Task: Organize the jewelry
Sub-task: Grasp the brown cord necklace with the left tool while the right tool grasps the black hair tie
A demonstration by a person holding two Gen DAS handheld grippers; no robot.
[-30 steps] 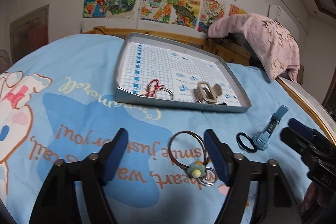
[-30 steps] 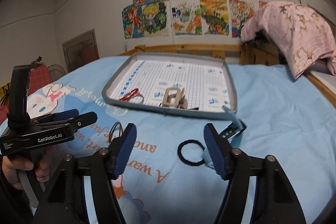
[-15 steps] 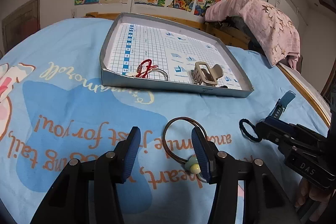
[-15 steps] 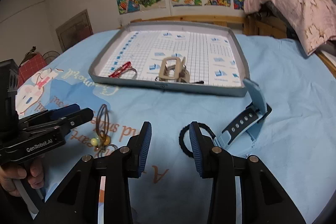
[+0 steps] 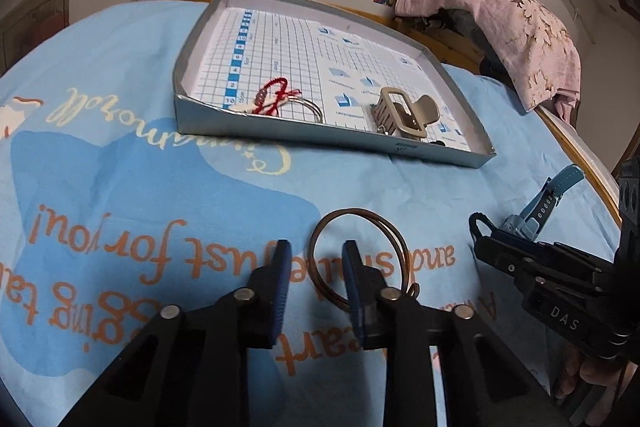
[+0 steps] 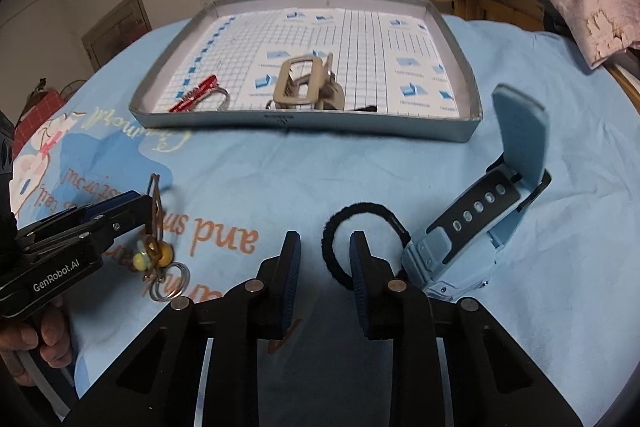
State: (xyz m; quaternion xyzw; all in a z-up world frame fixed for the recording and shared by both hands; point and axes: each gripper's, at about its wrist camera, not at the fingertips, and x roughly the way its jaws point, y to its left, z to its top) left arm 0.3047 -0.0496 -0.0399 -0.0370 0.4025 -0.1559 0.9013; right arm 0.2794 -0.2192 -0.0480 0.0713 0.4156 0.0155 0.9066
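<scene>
A brown wire bangle (image 5: 360,247) with a bead charm (image 6: 154,255) lies on the blue bedsheet. My left gripper (image 5: 314,263) is half closed, its jaws straddling the bangle's near left rim; it also shows in the right wrist view (image 6: 140,203). My right gripper (image 6: 325,255) is half closed, its jaws straddling the left side of a black hair tie (image 6: 366,211). A light blue watch (image 6: 476,227) lies right of the tie. The grey tray (image 5: 320,143) beyond holds a red string bracelet (image 5: 274,97) and a beige hair claw (image 5: 404,115).
The tray (image 6: 304,125) sits on the bed ahead of both grippers. A pink cloth (image 5: 508,27) hangs over the wooden bed frame (image 5: 576,151) at the right. Drawings hang on the far wall.
Both grippers have moved forward and down and their jaws have narrowed, the left around the bangle's rim, the right around the hair tie's edge.
</scene>
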